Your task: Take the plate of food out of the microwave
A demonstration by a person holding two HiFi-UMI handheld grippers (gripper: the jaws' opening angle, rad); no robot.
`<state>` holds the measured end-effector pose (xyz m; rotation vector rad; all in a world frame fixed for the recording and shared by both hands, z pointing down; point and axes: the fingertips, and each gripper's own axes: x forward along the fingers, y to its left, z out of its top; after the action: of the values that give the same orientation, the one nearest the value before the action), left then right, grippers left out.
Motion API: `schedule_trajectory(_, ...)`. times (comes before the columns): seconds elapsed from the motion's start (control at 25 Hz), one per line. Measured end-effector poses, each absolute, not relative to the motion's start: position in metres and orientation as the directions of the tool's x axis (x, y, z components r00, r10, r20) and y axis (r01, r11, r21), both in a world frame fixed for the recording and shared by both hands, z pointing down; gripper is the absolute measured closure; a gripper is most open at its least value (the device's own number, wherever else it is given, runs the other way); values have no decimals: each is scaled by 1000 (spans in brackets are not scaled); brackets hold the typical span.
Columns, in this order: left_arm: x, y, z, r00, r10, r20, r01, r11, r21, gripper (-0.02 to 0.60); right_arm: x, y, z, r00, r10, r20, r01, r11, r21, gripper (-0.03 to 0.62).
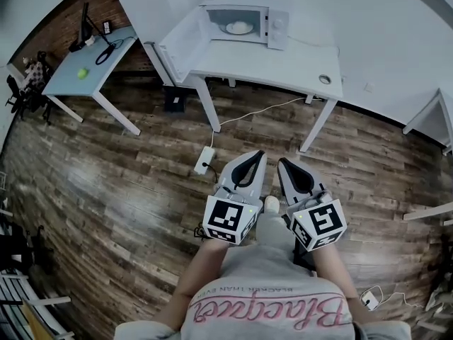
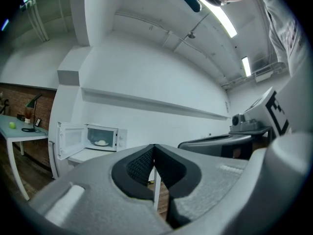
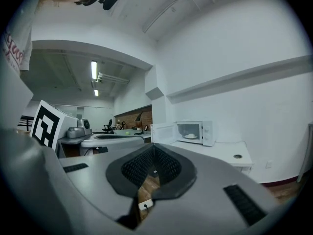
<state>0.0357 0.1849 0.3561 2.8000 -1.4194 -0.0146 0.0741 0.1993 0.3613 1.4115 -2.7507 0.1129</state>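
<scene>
A white microwave (image 1: 244, 23) stands on a white table (image 1: 283, 73) across the room, its door (image 1: 182, 42) swung open to the left. Inside it a plate of pale food (image 1: 238, 27) rests on the turntable; the plate (image 2: 101, 142) also shows small in the left gripper view, and the plate (image 3: 190, 136) in the right gripper view. My left gripper (image 1: 257, 154) and right gripper (image 1: 282, 163) are held side by side in front of my body, far short of the table. Both are shut with nothing between the jaws, pointing level toward the microwave (image 3: 193, 130).
A power strip (image 1: 204, 159) and its cable lie on the wooden floor in front of the table legs. A light blue desk (image 1: 88, 66) with a lamp and a green ball stands at the left. Another white table (image 1: 433, 115) edges in at the right.
</scene>
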Motion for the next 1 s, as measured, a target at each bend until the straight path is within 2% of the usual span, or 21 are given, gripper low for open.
schedule_trajectory(1.0, 45, 25, 348, 472, -882, -13, -881, -472, 13, 575, 84, 29, 354, -712, -699, 65, -702, 710, -53, 582)
